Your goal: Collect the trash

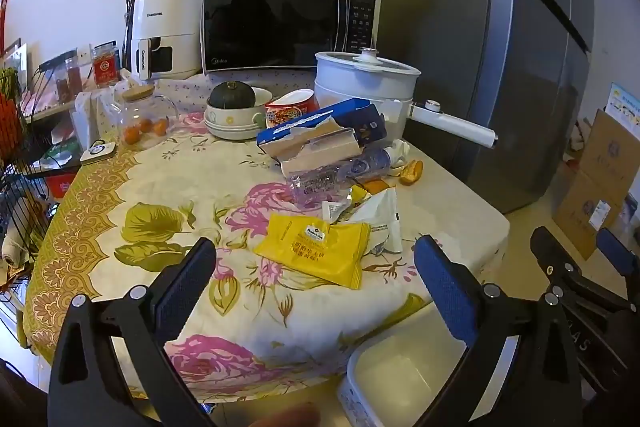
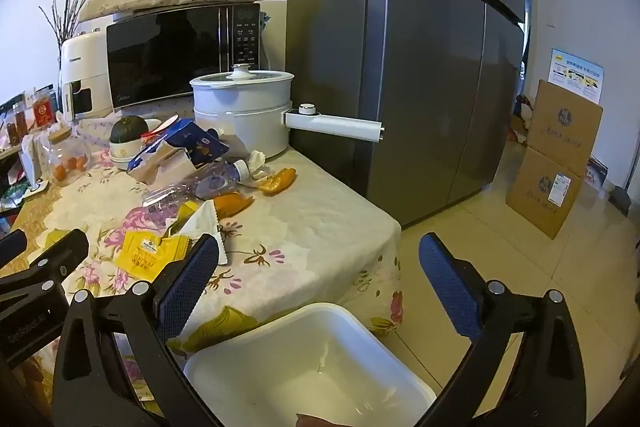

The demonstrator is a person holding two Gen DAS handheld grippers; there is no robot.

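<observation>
Both tongs are released and carry nothing: the left gripper [image 1: 314,267] hangs over the table's near edge, the right gripper [image 2: 320,267] above the white bin [image 2: 256,359] on the floor. The yellow wrapper [image 1: 316,253] lies flat on the floral tablecloth [image 1: 120,187], long axis running from upper left to lower right. Behind it a crushed plastic bottle [image 1: 340,175] points its cap, apparently, toward the orange peel [image 1: 412,171]

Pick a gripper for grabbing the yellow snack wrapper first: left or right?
Left, probably. The left gripper is open with the yellow snack wrapper straight ahead; the right gripper faces the white bin.
</observation>
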